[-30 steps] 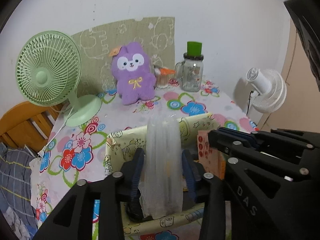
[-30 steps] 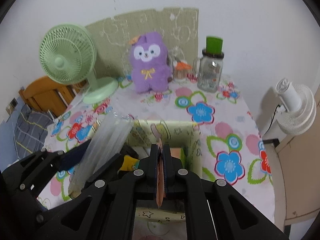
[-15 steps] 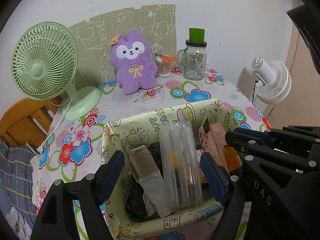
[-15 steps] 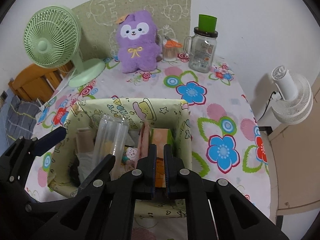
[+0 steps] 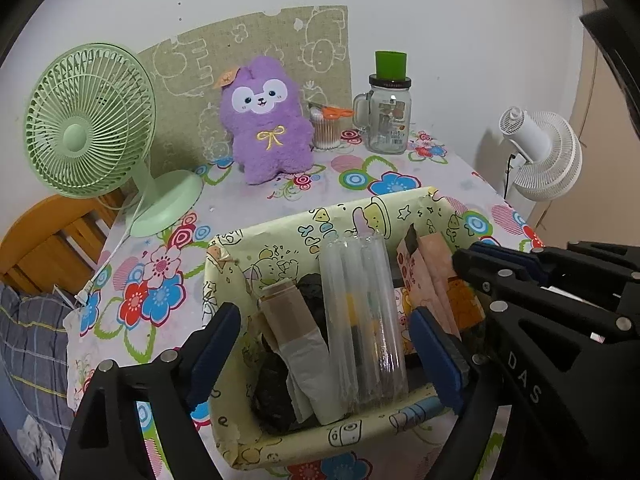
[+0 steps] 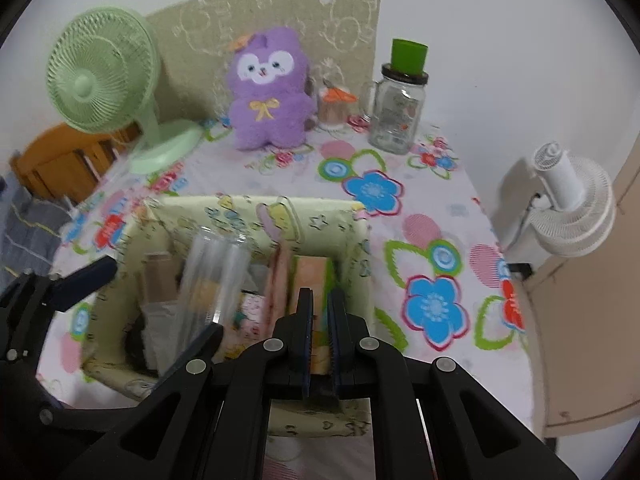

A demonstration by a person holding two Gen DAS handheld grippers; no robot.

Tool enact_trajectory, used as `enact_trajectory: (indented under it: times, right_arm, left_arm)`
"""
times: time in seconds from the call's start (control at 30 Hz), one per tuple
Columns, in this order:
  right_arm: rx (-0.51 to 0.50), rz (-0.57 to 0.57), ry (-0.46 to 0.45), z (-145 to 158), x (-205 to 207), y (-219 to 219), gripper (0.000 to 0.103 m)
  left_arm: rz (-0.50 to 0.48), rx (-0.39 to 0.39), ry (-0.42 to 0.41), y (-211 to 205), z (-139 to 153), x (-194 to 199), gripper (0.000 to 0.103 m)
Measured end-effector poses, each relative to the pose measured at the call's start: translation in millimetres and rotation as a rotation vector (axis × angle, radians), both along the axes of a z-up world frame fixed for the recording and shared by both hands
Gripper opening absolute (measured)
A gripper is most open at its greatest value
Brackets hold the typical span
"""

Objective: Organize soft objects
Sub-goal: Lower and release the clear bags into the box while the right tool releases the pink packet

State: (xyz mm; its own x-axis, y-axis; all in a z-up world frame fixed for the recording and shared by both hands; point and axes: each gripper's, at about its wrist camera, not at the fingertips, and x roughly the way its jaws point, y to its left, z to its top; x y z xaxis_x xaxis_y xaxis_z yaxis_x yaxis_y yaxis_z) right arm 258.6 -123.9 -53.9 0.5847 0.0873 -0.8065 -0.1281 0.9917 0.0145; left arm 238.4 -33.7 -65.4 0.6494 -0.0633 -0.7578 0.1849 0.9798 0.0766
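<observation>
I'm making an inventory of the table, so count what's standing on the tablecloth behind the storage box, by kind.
Fans: 1, green desk fan
Plush toys: 1, purple plush
Glass jars: 1, mason jar
Cotton swab containers: 1, swab tub
Total: 4

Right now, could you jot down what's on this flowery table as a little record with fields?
surface: table with floral tablecloth
container: pale yellow cartoon-print fabric box, near edge of table
in the box: clear plastic tube packet, standing; tan paper-wrapped bundle; pink printed packets
back of table: purple plush toy, upright; glass mug jar with green lid; green desk fan
left gripper: open, either side of the tube packet
right gripper: narrow gap, over the box
</observation>
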Motion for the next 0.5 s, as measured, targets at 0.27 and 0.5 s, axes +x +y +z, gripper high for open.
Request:
enact_trajectory:
  times: [0.27,0.5]
  right_arm:
    - [0.000,0.019,0.010,2,-9,1,0.010]
    - [-0.002,0.014,-0.005,10,-27,-2,0.010]
  left_arm:
    - [-0.007,0.008,-0.010,-4,4,-15,0.088]
    - [0.007,0.008,-0.024,-6,11,-30,0.088]
